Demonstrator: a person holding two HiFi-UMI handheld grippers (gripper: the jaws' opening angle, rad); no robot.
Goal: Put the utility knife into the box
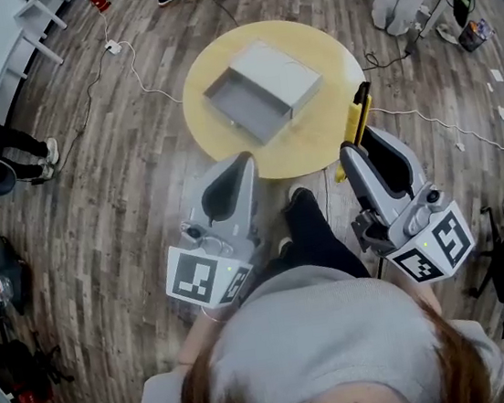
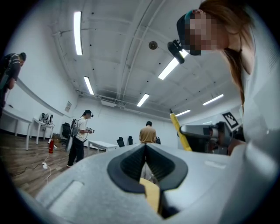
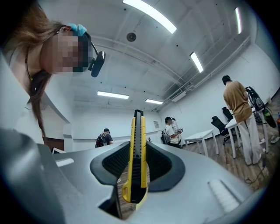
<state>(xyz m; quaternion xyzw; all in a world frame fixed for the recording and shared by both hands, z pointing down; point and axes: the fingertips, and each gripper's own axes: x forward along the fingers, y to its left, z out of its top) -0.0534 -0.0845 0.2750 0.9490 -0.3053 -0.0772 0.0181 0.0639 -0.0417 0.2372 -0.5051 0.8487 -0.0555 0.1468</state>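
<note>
**Knife clamped in the right jaws, short of the open box**

Both grippers are held out in front of the person's body, side by side and well apart. Their noses aim forward at the round tabletop (image 1: 317, 137) and tilt a little above level. Their marker cubes sit at the rear, close to the person's chest.

The right gripper (image 1: 356, 150) has its jaws closed on the yellow utility knife (image 1: 358, 117). In the right gripper view the knife (image 3: 138, 148) stands upright on its edge between the two black ribbed pads, which press on its flat sides. Its butt hangs just behind the pads, and most of its length sticks out past the jaw tips. In the head view that free end reaches over the near right rim of the tabletop.

The left gripper (image 1: 244, 158) is empty. In its own view the jaws (image 2: 145, 146) meet at the tips with nothing between them. The knife (image 2: 180, 131) shows off to their right.

The grey box (image 1: 265, 88) lies on the middle of the tabletop, its tray slid out from its sleeve and bare inside. It sits ahead of both pairs of jaws, to the right of the left pair and to the left of the right pair. It is apart from the knife's tip.
</note>
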